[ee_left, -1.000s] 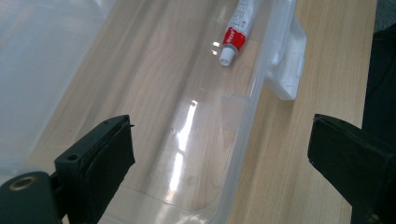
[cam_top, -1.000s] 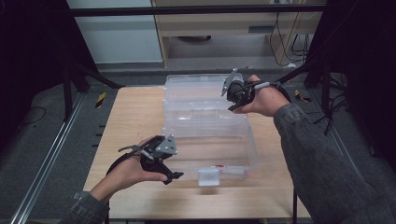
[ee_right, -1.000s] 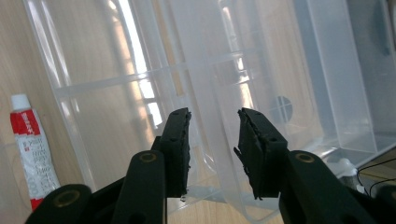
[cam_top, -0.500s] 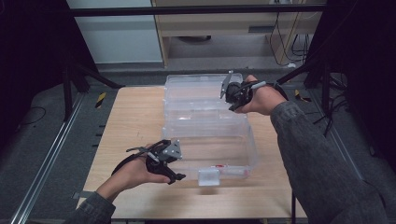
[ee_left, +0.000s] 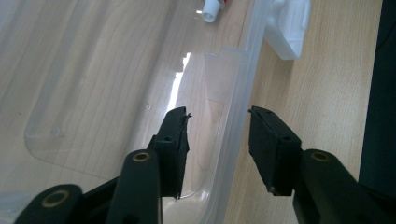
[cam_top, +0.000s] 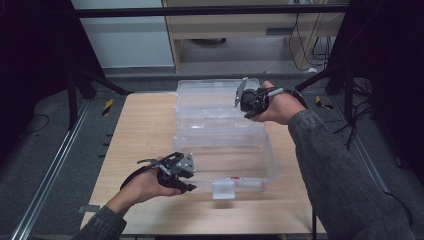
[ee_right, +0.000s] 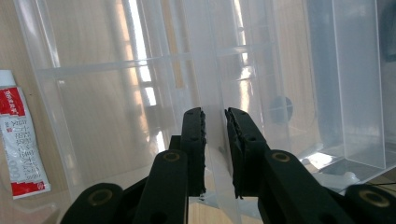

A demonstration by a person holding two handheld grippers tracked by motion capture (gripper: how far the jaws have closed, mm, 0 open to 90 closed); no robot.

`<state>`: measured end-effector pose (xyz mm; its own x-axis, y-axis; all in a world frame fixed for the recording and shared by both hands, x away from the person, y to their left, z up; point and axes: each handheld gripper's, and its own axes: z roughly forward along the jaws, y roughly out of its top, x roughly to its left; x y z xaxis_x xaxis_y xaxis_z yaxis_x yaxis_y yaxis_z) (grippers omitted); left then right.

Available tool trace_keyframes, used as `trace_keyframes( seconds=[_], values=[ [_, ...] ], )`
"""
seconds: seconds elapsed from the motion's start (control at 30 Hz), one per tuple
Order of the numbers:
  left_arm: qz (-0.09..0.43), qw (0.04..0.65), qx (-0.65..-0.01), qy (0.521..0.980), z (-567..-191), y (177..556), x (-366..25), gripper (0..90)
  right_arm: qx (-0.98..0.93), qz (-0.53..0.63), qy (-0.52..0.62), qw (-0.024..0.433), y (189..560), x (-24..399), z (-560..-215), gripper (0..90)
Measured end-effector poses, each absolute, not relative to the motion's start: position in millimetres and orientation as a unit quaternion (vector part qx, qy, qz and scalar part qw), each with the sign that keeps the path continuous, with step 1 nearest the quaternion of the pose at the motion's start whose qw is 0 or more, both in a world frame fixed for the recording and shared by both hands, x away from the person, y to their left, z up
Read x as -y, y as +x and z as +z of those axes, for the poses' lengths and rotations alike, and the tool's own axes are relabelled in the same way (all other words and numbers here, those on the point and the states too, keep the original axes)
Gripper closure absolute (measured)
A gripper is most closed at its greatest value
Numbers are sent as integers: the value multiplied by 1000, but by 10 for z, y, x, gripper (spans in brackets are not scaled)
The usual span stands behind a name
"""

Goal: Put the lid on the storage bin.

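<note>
Past my jaws a red-and-white tube [ee_right: 18, 140] lies flat on the wooden table [cam_top: 135, 130] (label print too blurred to read).

- The clear plastic organizer box [cam_top: 225, 145] with its opened lid [cam_top: 215, 95] takes up the counter [cam_top: 140, 130] from the near edge to the far edge, right of the middle.
- The counter's left half is bare wood, with open passage along its left edge.
- The box's white latch [cam_top: 223, 189] juts toward the near edge, leaving a narrow strip there.
- The left gripper [cam_top: 187, 175] straddles the box's near-left wall; the right gripper [cam_top: 240, 95] clamps the lid's far-right edge.
</note>
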<state>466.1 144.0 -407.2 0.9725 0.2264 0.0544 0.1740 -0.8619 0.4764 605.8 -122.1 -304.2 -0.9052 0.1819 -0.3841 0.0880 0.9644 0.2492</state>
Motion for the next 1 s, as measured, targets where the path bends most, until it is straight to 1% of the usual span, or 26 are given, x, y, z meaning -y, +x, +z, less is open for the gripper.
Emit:
trace_keyframes(
  seconds=[0.1,0.17,0.23,0.53,0.6,0.8,0.93,1.0],
  values=[
    [52,237,-103,965,-4090,4666,-1447,592,-969,114,68,207,6059,1222,-3044,773],
    [51,233,-105,966,-4102,4672,-1460,657,-969,114,70,206,6061,1223,-3044,772],
    [48,234,-107,965,-4108,4678,-1465,692,-969,115,71,206,6061,1222,-3045,772],
    [37,237,-107,965,-4112,4693,-1464,749,-970,112,71,204,6063,1213,-3040,771],
    [35,239,-108,964,-4117,4684,-1462,790,-970,112,69,205,6063,1213,-3041,772],
    [31,242,-111,963,-4119,4692,-1468,794,-970,113,68,205,6063,1214,-3041,773],
    [25,247,-114,962,-4130,4709,-1479,776,-970,115,71,204,6073,1205,-3045,764],
    [24,251,-116,961,-4135,4706,-1485,784,-970,116,72,203,6072,1191,-3043,764]
  ],
)
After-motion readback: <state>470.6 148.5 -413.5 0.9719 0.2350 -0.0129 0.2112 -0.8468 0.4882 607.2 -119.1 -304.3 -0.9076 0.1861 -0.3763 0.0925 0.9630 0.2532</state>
